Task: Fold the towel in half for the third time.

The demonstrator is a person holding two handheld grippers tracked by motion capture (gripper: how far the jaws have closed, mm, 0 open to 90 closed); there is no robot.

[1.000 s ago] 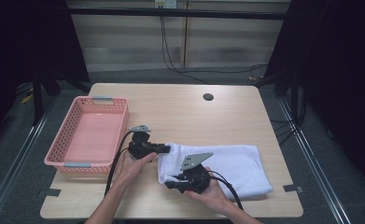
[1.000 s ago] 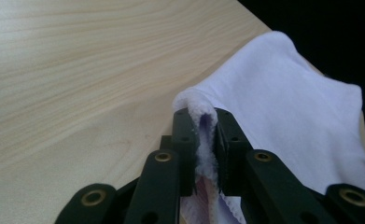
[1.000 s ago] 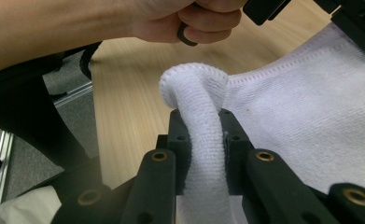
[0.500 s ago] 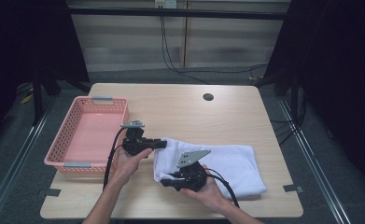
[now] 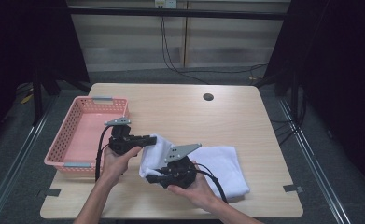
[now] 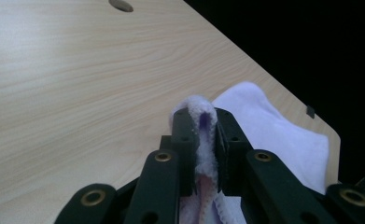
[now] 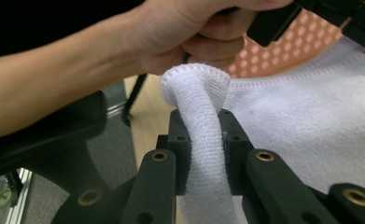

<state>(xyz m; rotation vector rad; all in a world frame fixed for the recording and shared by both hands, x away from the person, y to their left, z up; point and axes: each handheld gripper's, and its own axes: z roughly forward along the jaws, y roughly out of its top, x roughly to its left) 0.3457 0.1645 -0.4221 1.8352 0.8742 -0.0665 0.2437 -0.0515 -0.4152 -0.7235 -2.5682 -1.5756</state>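
Wooden worktop (image 5: 180, 112) bears a white towel (image 5: 222, 165); left claw (image 5: 153, 139) and right claw (image 5: 153, 178) each clamp its edge.

The far half of the table (image 5: 180, 100) is bare wood, so a hand could pass freely there, with only a small round hole (image 5: 208, 97) near the far edge. On the left, the pink basket (image 5: 77, 133) stands as a wall-like obstacle just beside the left gripper (image 5: 147, 139), and its near rim blocks a low sideways move. In the near middle the white towel (image 5: 222, 170) covers the wood and hangs between both grippers, the right gripper (image 5: 153, 178) close to the left one, so little room stays between them.
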